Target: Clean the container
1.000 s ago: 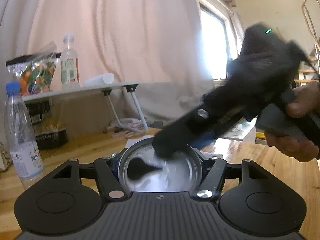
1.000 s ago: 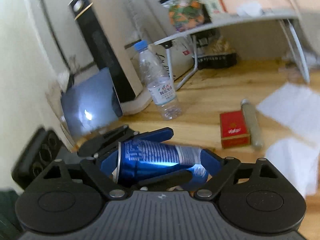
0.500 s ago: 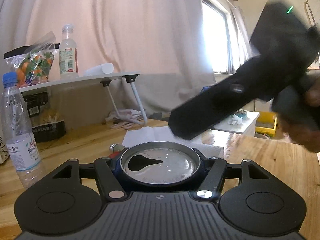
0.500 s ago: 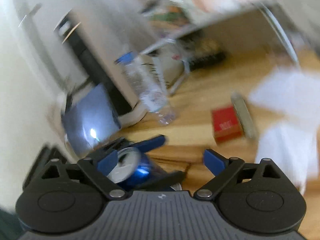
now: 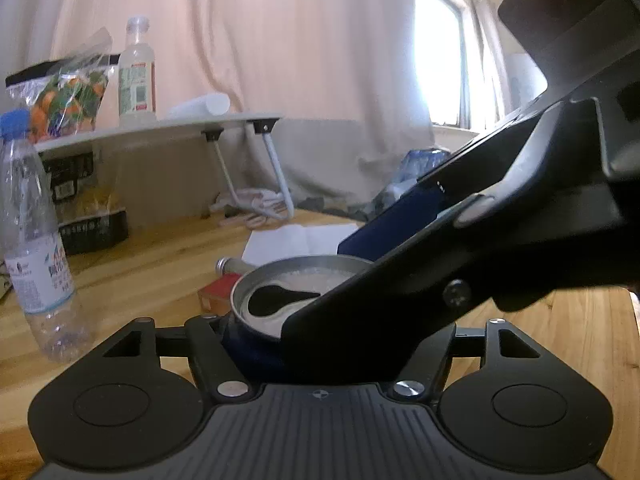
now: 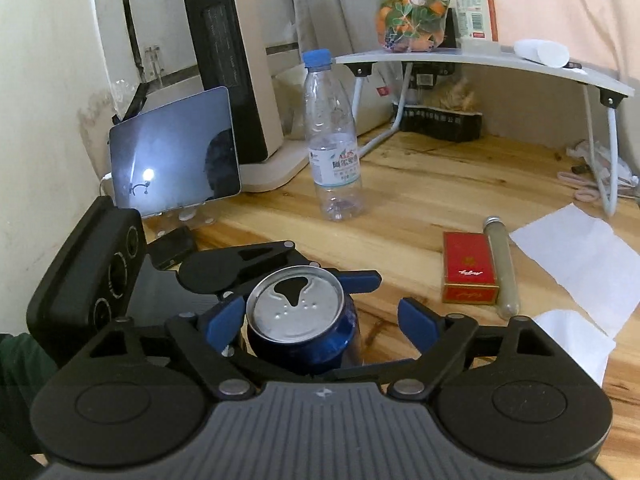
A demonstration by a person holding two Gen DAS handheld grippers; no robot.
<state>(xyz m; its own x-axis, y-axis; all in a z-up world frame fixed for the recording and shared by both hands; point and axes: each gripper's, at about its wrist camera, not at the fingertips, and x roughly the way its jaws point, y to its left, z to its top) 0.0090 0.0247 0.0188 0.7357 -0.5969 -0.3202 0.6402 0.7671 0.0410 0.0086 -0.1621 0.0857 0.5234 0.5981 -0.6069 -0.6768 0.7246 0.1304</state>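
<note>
A blue drink can with an opened silver top stands upright, held in my left gripper, whose blue fingers press its sides. In the left wrist view the can's top sits right before the camera; my left gripper is shut on it. My right gripper is open, its blue fingertips either side of the can and apart from it. The right gripper's body crosses over the can in the left wrist view. White paper sheets lie on the wooden table.
A clear water bottle stands on the table, with a red box and a glass tube to its right. A tablet leans at the wall. A small folding table holds a snack bag and bottle.
My right gripper was around the can's body, pulled away in a fast swing, and now is back with open fingers around the upright can. My left gripper kept holding the can.
</note>
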